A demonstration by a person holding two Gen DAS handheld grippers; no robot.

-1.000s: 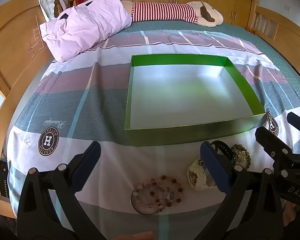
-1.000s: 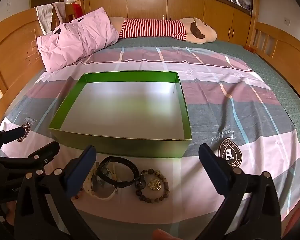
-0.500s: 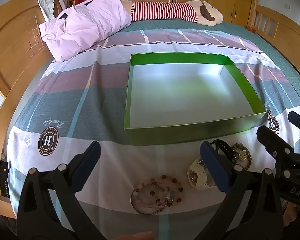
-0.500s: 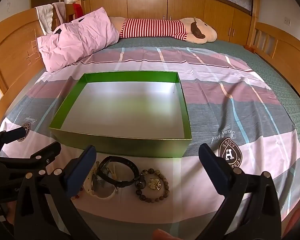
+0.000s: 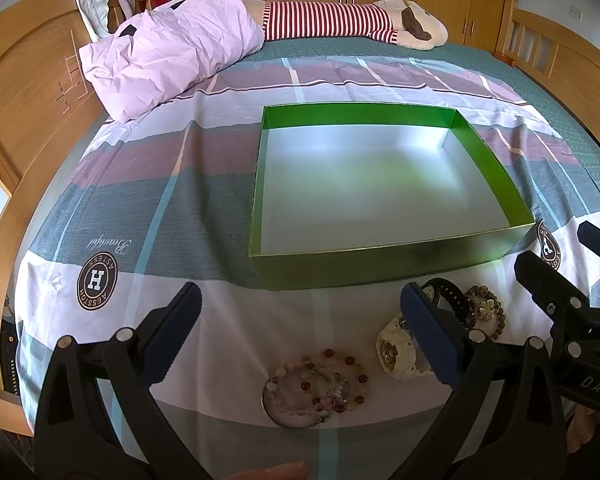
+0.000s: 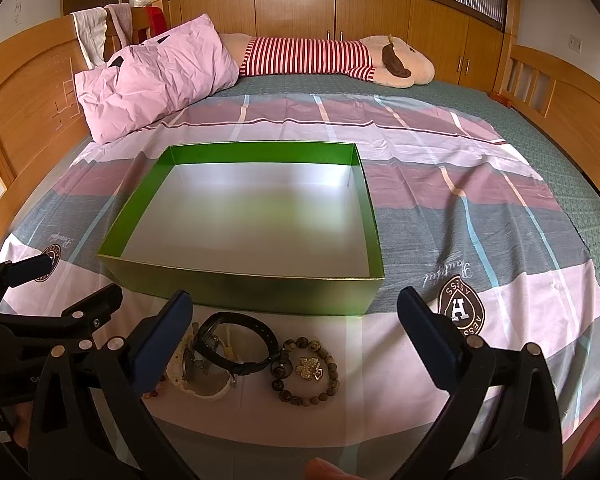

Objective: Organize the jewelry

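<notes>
Jewelry lies in a loose row on the bed sheet (image 6: 440, 216), near the bed's front edge and just in front of the green box (image 6: 244, 284). Toward the left end of that row sits a pink bead bracelet (image 5: 320, 384), tangled with a thin metal bangle (image 5: 284, 420). Next to it is a cream watch (image 5: 394, 354), then a black watch (image 6: 240, 344) that overlaps it, and last a brown bead bracelet (image 6: 306, 372) with a gold charm (image 6: 309, 368) lying inside its loop.

The box is open and holds nothing; its inside floor is pale. It sits mid-bed, its near wall close to the black watch.

The left hand-held gripper (image 5: 300, 338) hangs above the pink bracelet with its jaws spread wide, gripping nothing. The right hand-held gripper (image 6: 292, 338) is likewise wide apart and holding nothing, poised over the black watch and brown beads.

At the far end of the bed rest a pink pillow (image 6: 152, 76) and a striped plush toy (image 6: 324, 58).
</notes>
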